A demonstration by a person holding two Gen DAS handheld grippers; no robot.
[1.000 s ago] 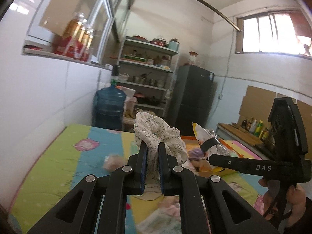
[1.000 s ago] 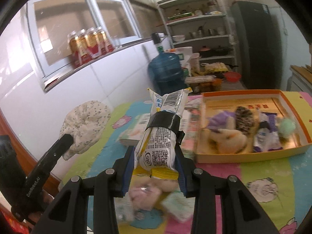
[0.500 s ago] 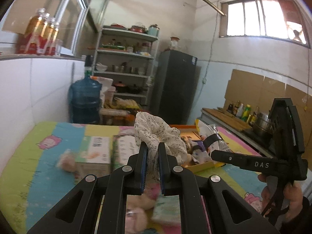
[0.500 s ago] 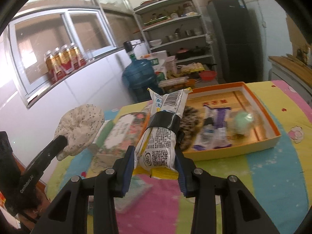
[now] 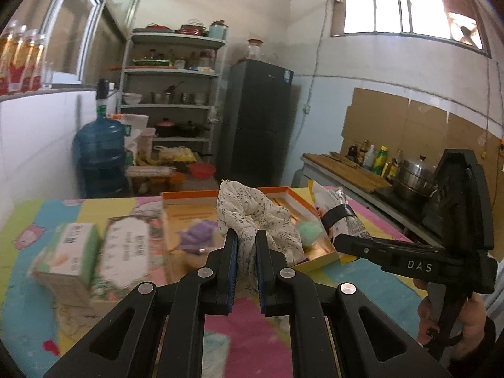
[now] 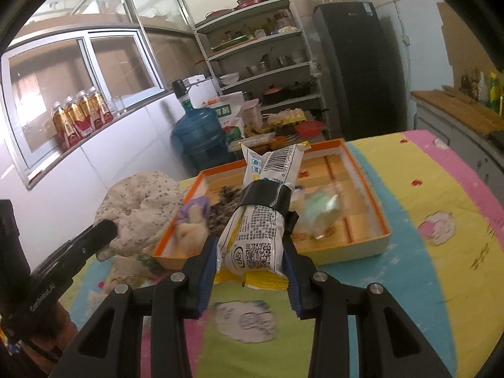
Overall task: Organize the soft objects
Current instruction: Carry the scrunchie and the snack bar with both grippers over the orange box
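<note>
My left gripper [image 5: 246, 245] is shut on a white floral cloth scrunchie [image 5: 256, 217], held above the table in front of the orange tray [image 5: 189, 196]. The scrunchie also shows in the right wrist view [image 6: 141, 208]. My right gripper [image 6: 250, 252] is shut on a white and yellow snack packet [image 6: 261, 220] banded with black tape, held up before the orange tray [image 6: 375, 201]. The packet also shows in the left wrist view [image 5: 341, 214]. The tray holds a purple soft item [image 5: 198, 231], a green puff [image 6: 321, 208] and a dark speckled item [image 6: 225, 208].
Two tissue packs [image 5: 94, 252] lie on the colourful tablecloth [image 6: 441, 252] left of the tray. A blue water jug [image 5: 99, 157], a metal shelf rack [image 5: 173, 94] and a dark fridge [image 5: 255, 119] stand beyond the table. A counter with pots [image 5: 409, 179] is on the right.
Both grippers have swung right across the table, still holding their items. The orange tray has come into the middle of both views.
</note>
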